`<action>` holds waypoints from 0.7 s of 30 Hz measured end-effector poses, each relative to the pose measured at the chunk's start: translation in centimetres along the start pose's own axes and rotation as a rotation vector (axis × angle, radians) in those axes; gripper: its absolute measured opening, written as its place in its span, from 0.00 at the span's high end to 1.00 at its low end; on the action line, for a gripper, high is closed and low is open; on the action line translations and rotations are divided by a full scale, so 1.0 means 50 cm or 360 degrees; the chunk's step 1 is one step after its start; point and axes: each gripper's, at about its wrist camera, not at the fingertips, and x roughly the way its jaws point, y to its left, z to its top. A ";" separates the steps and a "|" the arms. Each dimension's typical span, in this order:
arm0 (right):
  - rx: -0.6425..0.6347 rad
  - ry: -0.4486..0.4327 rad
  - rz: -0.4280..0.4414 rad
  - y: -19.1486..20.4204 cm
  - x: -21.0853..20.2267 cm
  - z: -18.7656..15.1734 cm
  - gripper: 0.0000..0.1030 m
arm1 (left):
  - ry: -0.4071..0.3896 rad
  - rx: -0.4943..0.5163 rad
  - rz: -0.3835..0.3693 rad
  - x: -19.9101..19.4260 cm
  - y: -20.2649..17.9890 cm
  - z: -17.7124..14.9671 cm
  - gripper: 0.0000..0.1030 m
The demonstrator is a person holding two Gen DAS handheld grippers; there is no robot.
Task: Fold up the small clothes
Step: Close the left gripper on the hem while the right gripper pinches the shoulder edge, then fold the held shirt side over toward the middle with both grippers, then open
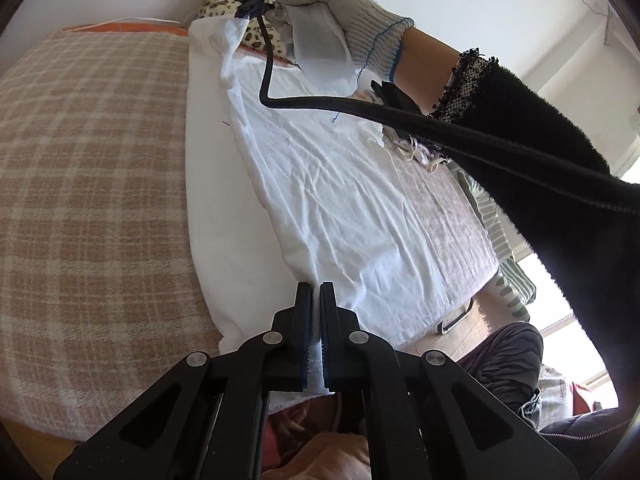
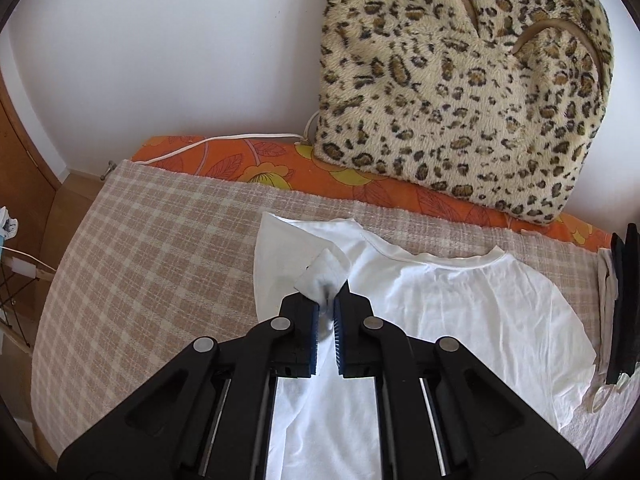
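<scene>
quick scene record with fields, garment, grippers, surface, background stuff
garment: white cotton t-shirt, spread out, neckline toward the wall
left gripper: shut on the shirt's edge
right gripper: shut on a pinch of the shirt fabric
surface: beige checked woven blanket
under blanket: orange floral sheet
background: leopard-print plush cushion leaning on the white wall
hand: knit-gloved hand, black sleeve

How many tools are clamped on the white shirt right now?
2. The left tool pinches the white shirt at its near edge; the right tool grips a folded bit near the collar. The shirt's underside is hidden.
</scene>
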 end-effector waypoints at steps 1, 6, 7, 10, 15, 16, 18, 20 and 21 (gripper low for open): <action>0.0016 -0.0001 -0.0010 -0.015 -0.001 -0.005 0.93 | 0.0012 0.0022 0.0000 0.005 -0.004 0.000 0.97; 0.0080 0.0017 -0.0046 -0.077 0.009 -0.030 0.93 | 0.0088 0.0073 -0.0010 0.042 -0.023 -0.007 0.98; 0.0091 0.0022 -0.0049 -0.088 0.015 -0.037 0.93 | 0.0099 0.0084 -0.0005 0.048 -0.026 -0.010 0.98; 0.0133 0.0055 -0.0062 -0.114 0.032 -0.058 0.93 | 0.0134 0.0101 -0.0006 0.060 -0.034 -0.009 0.98; 0.0145 0.0102 -0.0113 -0.144 0.057 -0.082 0.93 | 0.0176 0.0045 -0.0059 0.061 -0.023 -0.007 0.98; 0.0162 0.0103 -0.0112 -0.154 0.060 -0.084 0.93 | 0.0169 0.0048 -0.0039 0.055 -0.018 -0.008 0.98; 0.0187 0.0115 -0.0104 -0.170 0.066 -0.086 0.93 | 0.0142 0.0056 0.0009 0.039 -0.008 -0.006 0.98; 0.0189 0.0131 -0.0107 -0.178 0.074 -0.091 0.93 | 0.0109 0.0059 0.0039 0.029 -0.002 -0.003 0.98; 0.0188 0.0137 -0.0118 -0.181 0.077 -0.094 0.93 | 0.0097 0.0055 0.0053 0.022 0.004 -0.004 0.97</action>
